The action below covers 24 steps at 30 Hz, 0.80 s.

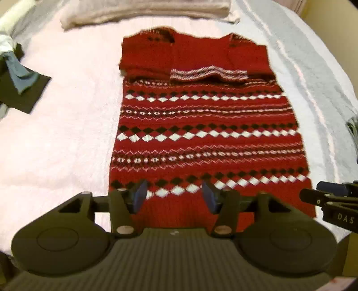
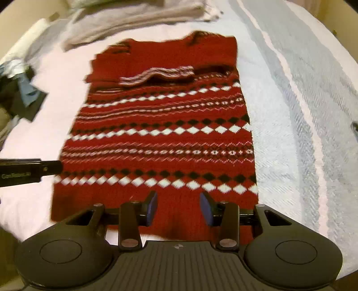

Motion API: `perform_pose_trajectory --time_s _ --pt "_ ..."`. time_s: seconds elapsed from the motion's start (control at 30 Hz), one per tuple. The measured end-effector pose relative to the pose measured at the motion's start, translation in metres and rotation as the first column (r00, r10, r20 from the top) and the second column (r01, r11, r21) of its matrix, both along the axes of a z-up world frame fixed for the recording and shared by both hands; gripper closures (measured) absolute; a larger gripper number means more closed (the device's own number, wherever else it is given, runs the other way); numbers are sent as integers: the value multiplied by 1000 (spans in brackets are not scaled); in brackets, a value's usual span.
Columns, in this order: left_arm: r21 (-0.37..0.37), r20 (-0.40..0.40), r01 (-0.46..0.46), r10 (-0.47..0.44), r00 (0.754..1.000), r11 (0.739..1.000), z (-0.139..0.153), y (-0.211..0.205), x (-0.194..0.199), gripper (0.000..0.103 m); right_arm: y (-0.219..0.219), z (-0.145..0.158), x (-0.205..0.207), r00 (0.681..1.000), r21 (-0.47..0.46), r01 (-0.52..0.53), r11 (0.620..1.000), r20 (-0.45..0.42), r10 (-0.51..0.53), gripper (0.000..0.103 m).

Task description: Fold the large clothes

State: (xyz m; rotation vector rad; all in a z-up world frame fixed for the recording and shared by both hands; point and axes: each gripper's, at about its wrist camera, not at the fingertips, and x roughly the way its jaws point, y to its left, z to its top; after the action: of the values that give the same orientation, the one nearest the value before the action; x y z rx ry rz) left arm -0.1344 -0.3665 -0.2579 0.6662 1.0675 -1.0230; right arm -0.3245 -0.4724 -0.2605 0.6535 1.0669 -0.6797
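One red patterned sweater (image 1: 201, 125), two hand-held grippers, one folded beige blanket (image 1: 147, 11) and one dark cloth pile (image 1: 20, 89).

Left gripper (image 1: 174, 197) pitched steeply downward, jaws apart, nothing between the blue pads (image 1: 139, 197). Right gripper (image 2: 178, 207) at the same steep downward tilt, jaws likewise parted, pads bare. The two sit side by side, apart, not touching; each one's black finger tip shows at the edge of the other's wrist view. No hands visible.
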Motion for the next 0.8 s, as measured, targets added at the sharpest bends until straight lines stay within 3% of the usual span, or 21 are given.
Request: perform_pose_trajectory --time_s 0.33,0.57,0.8 --pt "-39 14 -35 36 999 999 52 64 -49 46 58 51 -40 996 -29 -73 997 47 75 63" --pt "-52 9 -54 55 998 997 62 77 -55 45 70 68 -44 992 -49 -105 993 61 108 63" --pt "-42 7 -40 40 999 998 57 73 -49 45 69 65 -38 992 -49 -107 993 61 110 63"
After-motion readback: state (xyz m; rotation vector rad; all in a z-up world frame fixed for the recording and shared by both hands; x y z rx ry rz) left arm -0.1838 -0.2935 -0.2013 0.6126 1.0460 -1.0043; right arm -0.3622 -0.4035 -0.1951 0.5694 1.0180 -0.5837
